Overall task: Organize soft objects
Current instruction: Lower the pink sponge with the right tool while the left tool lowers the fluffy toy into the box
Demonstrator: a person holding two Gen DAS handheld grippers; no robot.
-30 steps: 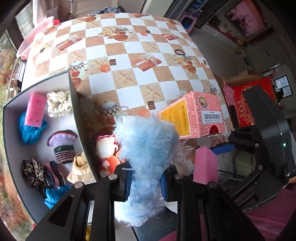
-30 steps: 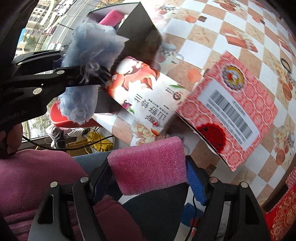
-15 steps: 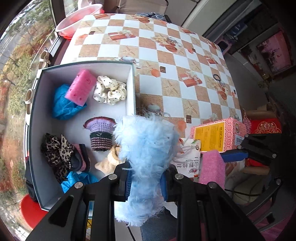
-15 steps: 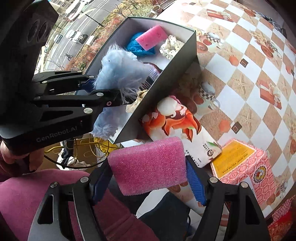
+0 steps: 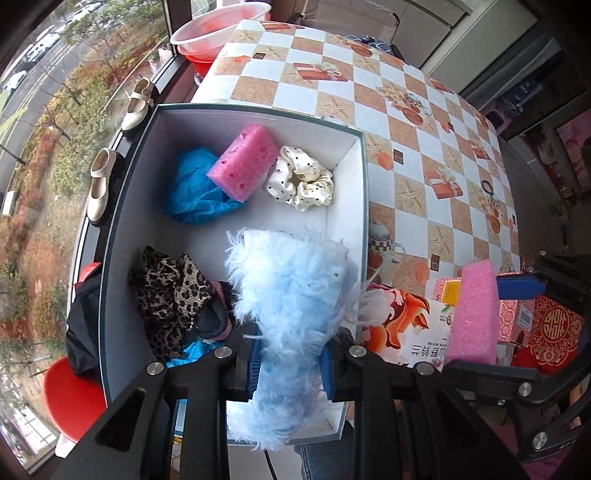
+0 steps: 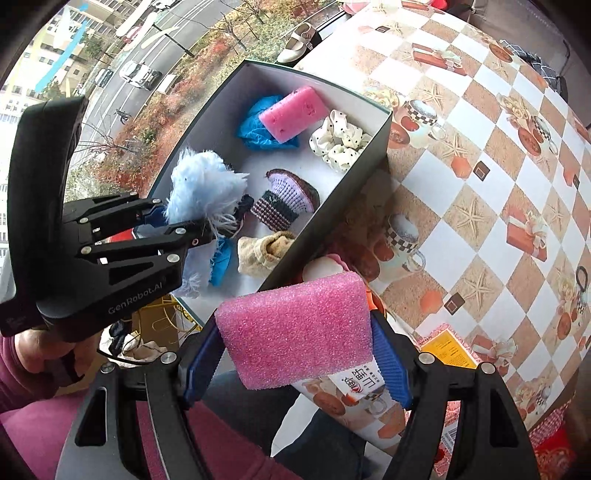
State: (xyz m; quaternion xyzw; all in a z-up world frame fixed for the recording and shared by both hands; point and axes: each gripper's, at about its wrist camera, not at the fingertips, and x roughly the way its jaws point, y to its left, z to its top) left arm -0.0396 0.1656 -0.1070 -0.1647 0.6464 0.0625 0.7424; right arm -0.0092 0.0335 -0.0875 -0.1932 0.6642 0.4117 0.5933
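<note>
Now box [image 5: 129, 229] on table edge [image 5: 406, 155], half full. Left gripper [image 5: 290, 363] pinches blue fluff [image 5: 291, 288] over box: lower into bare middle, then release. Right gripper [image 6: 295, 363] clamps pink sponge [image 6: 295, 325] just outside wall: carry over rim, drop beside.

Domestic room, upper storey. Evidence: table [image 5: 402, 122] under a checked oilcloth printed with cups and gift boxes; pair of cream shoes [image 5: 118, 129] on the window ledge, left of frame; plastic basins [image 5: 218, 31] at top; street with cars [image 6: 140, 74] far below, upper left.
</note>
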